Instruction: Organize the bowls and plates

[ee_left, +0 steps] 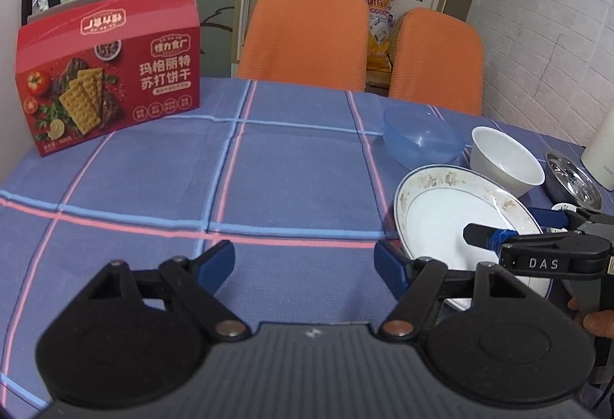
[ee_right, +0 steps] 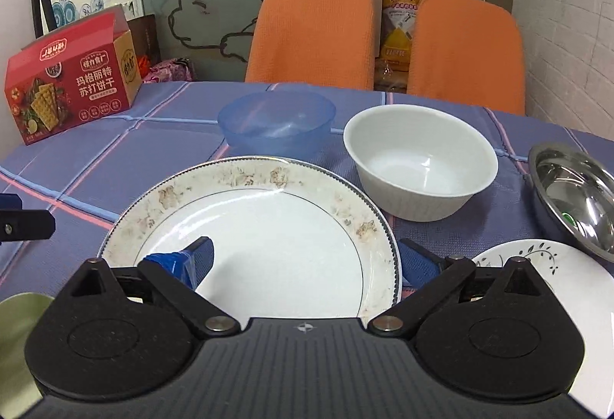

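The bench (ee_right: 115, 158) carries a red cracker box (ee_right: 69, 81) far left. The large floral-rimmed plate (ee_right: 268, 227) sits between the right tool's (ee_right: 307, 261) spread fingers; behind it a blue bowl (ee_right: 276, 123), white bowl (ee_right: 418, 165) (steel dish (ee_right: 571, 188) beside). The left tool (ee_left: 305, 265) gapes, empty.

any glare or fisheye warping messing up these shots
Right wrist view: bright glare inside the steel dish and a small highlight in the white bowl; table edges bow. Left wrist view: tablecloth stripes curve toward dark corners; the cracker box stays sharp.
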`<state>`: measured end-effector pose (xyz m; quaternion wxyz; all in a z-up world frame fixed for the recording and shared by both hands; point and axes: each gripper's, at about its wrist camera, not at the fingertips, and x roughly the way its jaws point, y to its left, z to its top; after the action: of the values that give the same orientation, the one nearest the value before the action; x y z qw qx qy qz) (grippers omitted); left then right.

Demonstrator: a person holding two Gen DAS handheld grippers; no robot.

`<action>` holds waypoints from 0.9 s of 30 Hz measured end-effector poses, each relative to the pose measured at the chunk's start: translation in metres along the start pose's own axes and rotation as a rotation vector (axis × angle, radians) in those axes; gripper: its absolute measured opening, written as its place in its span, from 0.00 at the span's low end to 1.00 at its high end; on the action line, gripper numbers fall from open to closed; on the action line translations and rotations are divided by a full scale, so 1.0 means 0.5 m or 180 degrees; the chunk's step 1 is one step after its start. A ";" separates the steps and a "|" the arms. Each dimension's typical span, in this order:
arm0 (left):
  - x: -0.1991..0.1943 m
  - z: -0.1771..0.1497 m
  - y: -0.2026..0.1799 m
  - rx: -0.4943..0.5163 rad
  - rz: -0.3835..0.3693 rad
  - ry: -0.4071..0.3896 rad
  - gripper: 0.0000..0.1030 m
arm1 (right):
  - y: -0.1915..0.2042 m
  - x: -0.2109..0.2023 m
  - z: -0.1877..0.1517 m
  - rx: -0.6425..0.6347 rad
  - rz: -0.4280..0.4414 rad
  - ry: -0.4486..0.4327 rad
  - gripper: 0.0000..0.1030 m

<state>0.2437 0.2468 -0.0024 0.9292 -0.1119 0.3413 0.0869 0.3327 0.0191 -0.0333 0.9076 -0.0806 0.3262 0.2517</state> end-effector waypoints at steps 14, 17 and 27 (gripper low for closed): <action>0.094 0.030 -0.079 0.0190 -0.0355 0.0290 0.71 | 0.000 -0.010 -0.010 0.0147 0.0150 0.0009 0.84; 0.120 0.033 -0.086 0.0148 -0.0423 0.0407 0.71 | 0.010 -0.021 -0.021 0.0055 0.0135 0.0005 0.86; 0.144 0.035 -0.099 0.0336 -0.0361 0.0442 0.70 | 0.026 -0.011 -0.035 -0.0104 0.0211 -0.0056 0.87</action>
<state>0.3201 0.2103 -0.0291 0.9114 -0.0877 0.4020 0.0081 0.3130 0.0225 -0.0433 0.9001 -0.0823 0.3165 0.2877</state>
